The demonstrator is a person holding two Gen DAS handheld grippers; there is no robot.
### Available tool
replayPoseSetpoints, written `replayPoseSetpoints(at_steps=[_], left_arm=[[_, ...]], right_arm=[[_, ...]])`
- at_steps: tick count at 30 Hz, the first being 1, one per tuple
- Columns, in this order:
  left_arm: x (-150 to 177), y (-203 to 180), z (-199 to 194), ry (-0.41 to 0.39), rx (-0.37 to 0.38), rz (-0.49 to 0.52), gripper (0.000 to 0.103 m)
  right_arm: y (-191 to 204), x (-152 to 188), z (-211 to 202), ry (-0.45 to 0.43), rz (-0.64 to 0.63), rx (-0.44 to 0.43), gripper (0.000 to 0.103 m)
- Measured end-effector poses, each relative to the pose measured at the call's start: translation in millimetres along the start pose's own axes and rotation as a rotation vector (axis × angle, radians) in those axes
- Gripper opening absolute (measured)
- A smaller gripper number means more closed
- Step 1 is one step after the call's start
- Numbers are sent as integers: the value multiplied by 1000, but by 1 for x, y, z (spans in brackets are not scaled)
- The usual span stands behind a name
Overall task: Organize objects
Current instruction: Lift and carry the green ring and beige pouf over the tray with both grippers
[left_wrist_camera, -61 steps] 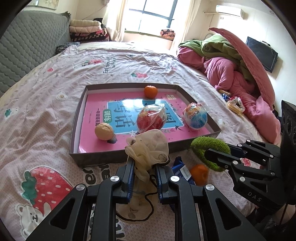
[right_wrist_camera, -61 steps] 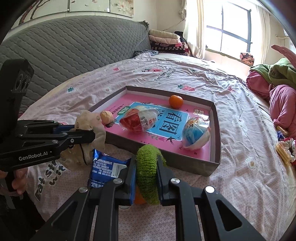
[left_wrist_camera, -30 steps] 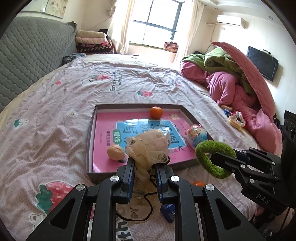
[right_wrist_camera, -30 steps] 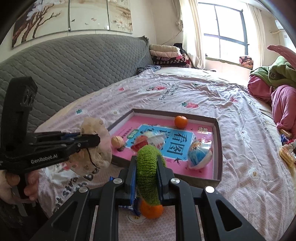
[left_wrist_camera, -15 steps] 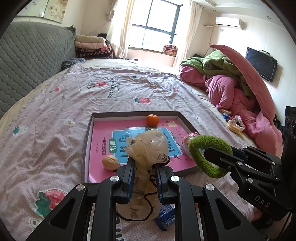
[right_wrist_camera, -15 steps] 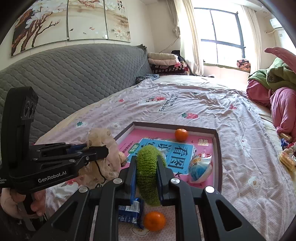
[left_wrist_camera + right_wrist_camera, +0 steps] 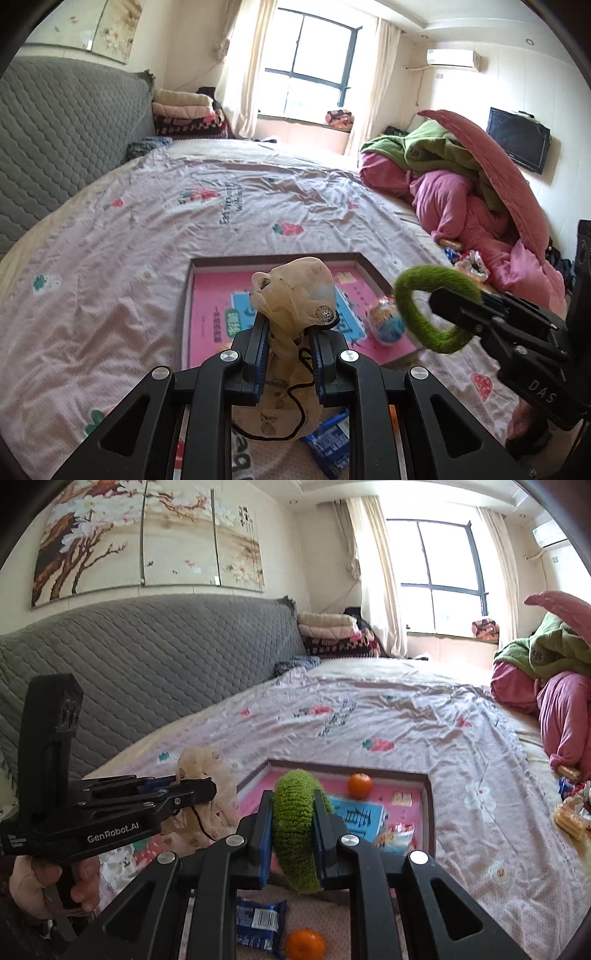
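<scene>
A: Pink bedsheet [image 7: 207, 236] everywhere, bed is the work surface. Landmark = the shallow box tray [image 7: 187, 306] with the pink printed liner, sitting mid-bed.

B: What's in it?

A: One orange [image 7: 359, 785] near the tray's far wall, a wrapped ball toy [image 7: 386, 325] by its right side. Outside, off the tray's near wall: blue snack packet [image 7: 258, 921] and a second orange [image 7: 305, 944], both loose on the sheet.

B: Claws?

A: Left claw [image 7: 287, 356] clamped on a beige drawstring pouch [image 7: 295, 295], held in the air above the tray's near edge, cord dangling. Right claw [image 7: 293, 832] clamped on a fuzzy green ring [image 7: 295, 823], also airborne, just right of the pouch, over the tray's near-right corner.

B: Step?

A: Looks like carry-to-tray, both items. Doing it well: bring each over a bare patch of liner, away from the ball toy and orange, lower until nearly resting, then release. Keep the two claws apart so they don't knock. Pouch is floppy, so watch that the cord doesn't snag the tray wall. Packet and near orange are likely next.
</scene>
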State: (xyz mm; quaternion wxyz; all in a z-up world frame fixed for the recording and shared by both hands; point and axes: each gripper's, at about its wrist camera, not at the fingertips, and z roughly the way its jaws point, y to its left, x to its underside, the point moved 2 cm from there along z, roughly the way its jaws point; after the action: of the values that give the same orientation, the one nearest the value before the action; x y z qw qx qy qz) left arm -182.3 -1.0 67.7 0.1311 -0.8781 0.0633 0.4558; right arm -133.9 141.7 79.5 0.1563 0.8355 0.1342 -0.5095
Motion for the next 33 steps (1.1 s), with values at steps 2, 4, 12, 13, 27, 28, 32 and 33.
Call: replayPoseSetpoints(at_steps=[2,4,12,13,27,28,32,33], left_arm=[[-5,4,0,-11,-5,-8,20],[-10,6,1,-18,-16,-8,20],[-23,15,1,-62,-46,-8,20],[-24,16,1,-65,-47,-9,20],[-27,17,21,-71,-62,-6,20],[-27,17,23,-70,-65,-1,20],[-25,17,32,-55,-74,-1,20],[-24,17,35,-49,-75,-3,20]], right_arm=[[0,-3,-1,-14,-6,-7,18],[1,-7,-2,-30,-12,-7,18],[3,-18,-7,-94,-19,-16,19],[2,-18,-7,-96,-20,-16,19],[-16,-21,3,-111,39,-23,19],[-16,-21,4,-111,40,-21,19],[-19,-21,9,-105,41,-8,19],[-20,-20,11,-101,44,-7,19]])
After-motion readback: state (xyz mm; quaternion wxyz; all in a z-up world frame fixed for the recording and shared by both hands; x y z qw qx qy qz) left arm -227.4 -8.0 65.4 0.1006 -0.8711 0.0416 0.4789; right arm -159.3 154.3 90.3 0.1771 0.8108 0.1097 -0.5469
